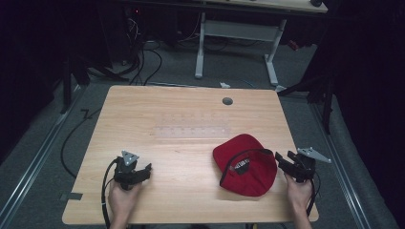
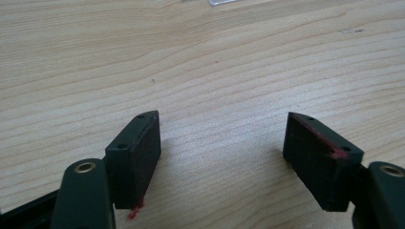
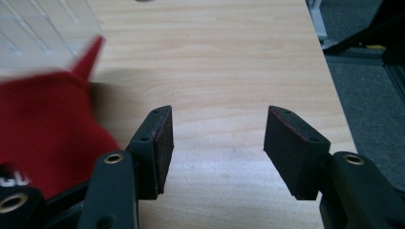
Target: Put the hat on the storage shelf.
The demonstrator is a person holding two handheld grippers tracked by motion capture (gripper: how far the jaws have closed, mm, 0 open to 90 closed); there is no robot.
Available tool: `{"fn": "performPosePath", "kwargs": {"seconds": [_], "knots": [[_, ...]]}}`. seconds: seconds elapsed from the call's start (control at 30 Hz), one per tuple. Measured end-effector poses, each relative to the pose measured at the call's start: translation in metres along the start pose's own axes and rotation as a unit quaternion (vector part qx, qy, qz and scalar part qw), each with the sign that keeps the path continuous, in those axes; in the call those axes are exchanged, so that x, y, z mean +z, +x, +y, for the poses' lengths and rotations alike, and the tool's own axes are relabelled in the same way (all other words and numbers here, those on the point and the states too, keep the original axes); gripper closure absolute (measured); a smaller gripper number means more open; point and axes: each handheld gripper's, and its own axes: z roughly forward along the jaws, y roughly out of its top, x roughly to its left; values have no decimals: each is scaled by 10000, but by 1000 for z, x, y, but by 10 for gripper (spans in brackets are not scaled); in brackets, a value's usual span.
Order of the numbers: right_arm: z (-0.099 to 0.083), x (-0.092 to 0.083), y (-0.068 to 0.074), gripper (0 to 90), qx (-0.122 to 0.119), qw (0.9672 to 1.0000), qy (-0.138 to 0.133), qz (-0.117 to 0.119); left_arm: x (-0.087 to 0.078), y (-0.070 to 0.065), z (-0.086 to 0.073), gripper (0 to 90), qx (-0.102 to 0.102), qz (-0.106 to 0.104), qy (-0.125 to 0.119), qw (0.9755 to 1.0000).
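Observation:
A red cap (image 1: 246,164) with a black-edged brim and white lettering lies on the right part of the wooden table (image 1: 181,109). Just right of it, near the table's right edge, a hand holds my right gripper (image 1: 281,160), which points left at the cap. In the right gripper view that gripper (image 3: 217,125) is open over bare wood, and the blurred cap (image 3: 47,129) lies beside its left jaw, outside the gap. At the front left, my left gripper (image 1: 147,168) rests in a hand, and up close its jaws (image 2: 222,129) stand open over bare wood.
A clear plastic tray (image 1: 191,130) lies flat at the table's middle and appears as a blurred clear tray (image 3: 43,38) beyond the cap. A round cable hole (image 1: 227,101) sits at the back. Behind the table stand a white desk frame (image 1: 236,33) and floor cables (image 1: 143,62).

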Motion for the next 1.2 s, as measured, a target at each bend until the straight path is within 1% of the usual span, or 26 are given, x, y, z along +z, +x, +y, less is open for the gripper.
{"fn": "performPosePath", "kwargs": {"seconds": [0.03,0.23,0.43,0.53,0.73,0.8,1.0,1.07,1.17,1.2], "knots": [[0,0,0,437,0,10000,0,0,0,0,0,293,2,-1,2,10000],[8,-13,5,441,27,9996,-224,193,0,0,0,291,6,-11,5,10000],[12,-25,9,424,55,9976,-463,510,0,0,0,290,4,-11,4,10000],[14,-27,14,408,-11,9965,-507,659,0,0,0,291,2,-10,3,10000],[13,-16,24,373,-147,9947,-299,971,0,0,0,290,4,-10,3,10000],[12,-9,27,363,-207,9945,-187,1006,0,0,0,290,2,-10,2,10000],[8,10,33,353,-195,9933,84,1134,0,0,0,290,2,-9,1,10000],[7,16,34,354,-198,9924,148,1203,0,0,0,290,2,-8,4,10000],[4,25,33,362,-141,9916,302,1251,0,0,0,290,1,-5,3,10000],[3,28,32,367,-96,9908,325,1311,0,0,0,290,4,-4,5,10000]]}}
